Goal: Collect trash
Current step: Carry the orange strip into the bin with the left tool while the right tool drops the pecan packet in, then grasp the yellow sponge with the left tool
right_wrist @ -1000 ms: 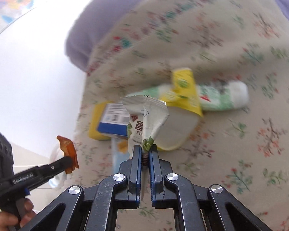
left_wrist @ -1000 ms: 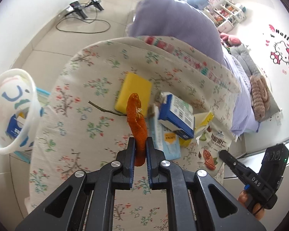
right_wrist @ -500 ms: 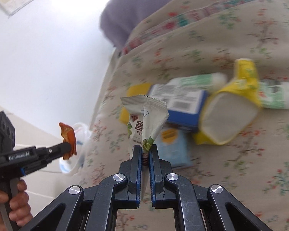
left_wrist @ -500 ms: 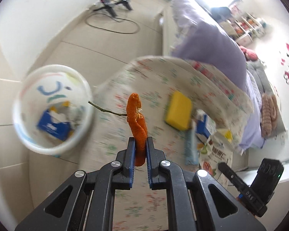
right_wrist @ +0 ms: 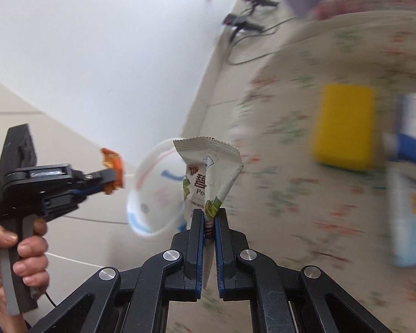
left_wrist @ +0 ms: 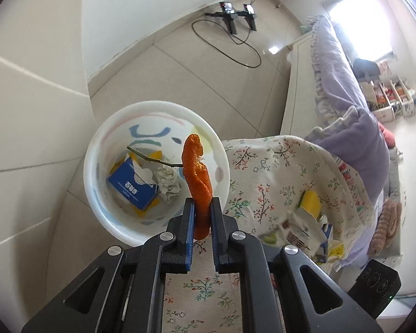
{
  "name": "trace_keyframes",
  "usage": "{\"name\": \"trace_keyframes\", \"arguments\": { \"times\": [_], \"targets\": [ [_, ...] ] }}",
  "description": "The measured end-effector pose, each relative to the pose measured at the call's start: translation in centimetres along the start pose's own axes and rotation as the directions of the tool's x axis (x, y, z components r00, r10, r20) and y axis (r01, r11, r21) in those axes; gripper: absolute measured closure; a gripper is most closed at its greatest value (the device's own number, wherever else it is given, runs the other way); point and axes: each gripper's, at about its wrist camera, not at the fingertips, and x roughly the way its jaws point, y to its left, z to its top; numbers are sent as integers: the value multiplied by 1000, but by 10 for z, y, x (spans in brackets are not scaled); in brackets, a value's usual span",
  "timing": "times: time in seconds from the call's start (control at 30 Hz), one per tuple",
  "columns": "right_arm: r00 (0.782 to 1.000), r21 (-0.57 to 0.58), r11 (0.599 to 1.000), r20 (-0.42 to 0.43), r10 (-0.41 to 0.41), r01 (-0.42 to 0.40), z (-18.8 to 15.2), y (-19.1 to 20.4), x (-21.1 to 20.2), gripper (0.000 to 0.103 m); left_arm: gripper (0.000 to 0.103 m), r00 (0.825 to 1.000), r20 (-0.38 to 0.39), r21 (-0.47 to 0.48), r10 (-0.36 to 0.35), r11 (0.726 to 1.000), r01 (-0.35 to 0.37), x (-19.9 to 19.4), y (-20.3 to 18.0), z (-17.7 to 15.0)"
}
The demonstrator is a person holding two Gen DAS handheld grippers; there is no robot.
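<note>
You are at the drop-off step: both tools are loaded and the white bin (left_wrist: 155, 172) sits on the floor just beside the edge of the flowered bedspread (left_wrist: 277, 183). Your left gripper (left_wrist: 202, 216) is clamped on a strip of orange peel (left_wrist: 196, 177), the jaws closed in to the width of the peel, which stands up from between them with a thin twig (left_wrist: 149, 158) sticking out sideways from its upper part. From the left wrist view the peel lines up over the mouth of the bin, where a blue tissue box (left_wrist: 133, 184) and a crumpled tissue (left_wrist: 167, 184) already lie at the bottom, so the next move, as I judge it, is to bring that tool fully above the opening and let the jaws part so peel and twig fall clear of the rim. Mind the twig: it may catch on the rim or cling to the peel. Your right gripper (right_wrist: 208, 223) is pinched nearly together on the bottom corner of a white snack wrapper (right_wrist: 209, 174), which fans out above the jaws; in that view the bin appears behind it, blurred, and your left hand (right_wrist: 12, 252) shows at the side on its tool's handle. The wrapper should follow the peel into the bin. More rubbish waits on the bedspread, among it a yellow sponge (right_wrist: 345, 127) and a blue and white carton (left_wrist: 326, 236), so the job looks well short of done.
</note>
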Motion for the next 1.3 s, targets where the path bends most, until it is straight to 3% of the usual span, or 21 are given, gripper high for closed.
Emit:
{"name": "trace_keyframes", "arguments": {
  "times": [0.13, 0.2, 0.27, 0.57, 0.67, 1.03, 1.3],
  "targets": [
    [999, -9, 999, -12, 37, -37, 5, 29, 32, 96, 84, 999, 9, -99, -46, 994, 46, -1, 14, 7],
    [999, -30, 999, -16, 36, -37, 9, 42, 48, 96, 61, 998, 47, -104, -47, 993, 51, -7, 14, 9],
    [999, -43, 999, -26, 26, -28, 11, 52, 63, 96, 49, 996, 77, -86, -52, 995, 59, -14, 11, 9],
    [998, -126, 992, -59, -37, 29, 15, 74, 119, 92, 49, 993, 109, -74, -54, 995, 63, -24, 12, 12],
    [997, -119, 992, -55, -47, 40, 16, 74, 123, 70, 49, 992, 113, -52, -55, 997, 61, -25, 7, 11],
    [993, -144, 983, -9, -117, 114, 11, 48, 65, 68, 49, 996, 72, 98, -53, 994, 46, -6, -45, -4],
    [982, -127, 974, 17, -187, 188, 13, 20, -9, 62, 49, 999, 27, 258, -42, 965, 34, 19, -108, -29]
  ]
}}
